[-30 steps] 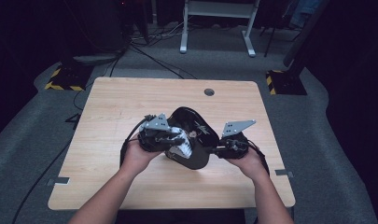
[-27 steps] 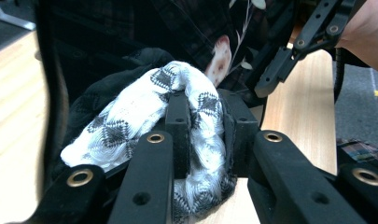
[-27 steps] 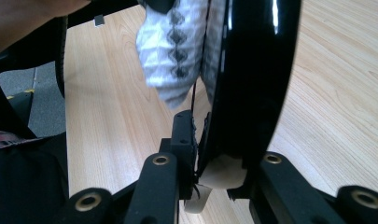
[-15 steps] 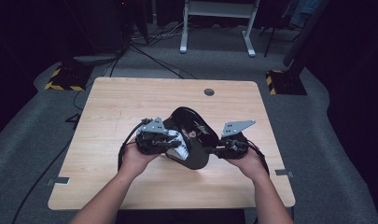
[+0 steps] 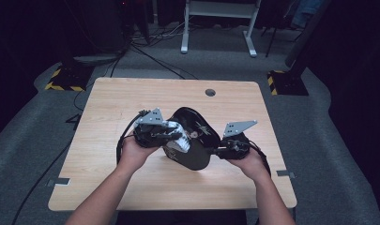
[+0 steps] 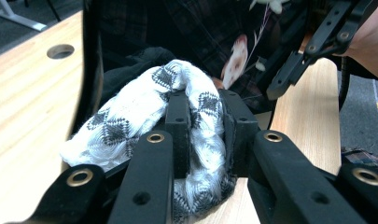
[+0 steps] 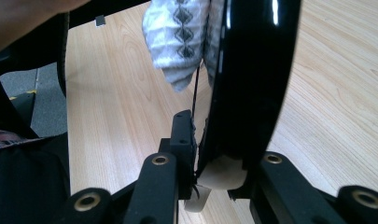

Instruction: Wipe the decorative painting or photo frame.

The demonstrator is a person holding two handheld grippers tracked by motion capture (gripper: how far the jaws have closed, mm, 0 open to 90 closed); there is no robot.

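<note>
In the high view, a glossy black hard-shell case [image 5: 192,138] stands on its edge near the middle of the pale wooden tabletop [image 5: 112,101], held between two hands. The left hand-held gripper [image 5: 171,133] pinches a white knitted cloth with dark diamond patterns [image 5: 180,140] at the case's left side; the right hand-held gripper [image 5: 220,151] clamps the case's near right edge. A pale mark on the shell may be a logo, but it is too small to read.

In the left gripper view, the jaws are closed tight on the knitted cloth [image 6: 196,107], which bulges at the mouth of the open case [image 6: 91,70]; a patterned lining shows inside, with no legible writing.

In the right gripper view, the jaws are shut on the rim of the shell [image 7: 252,79], with the cloth [image 7: 177,37] hanging beyond.

Judging by this, the cloth is partway in or out of the case. The next move calls for a steady right hold while the left draws or pushes the cloth.
</note>
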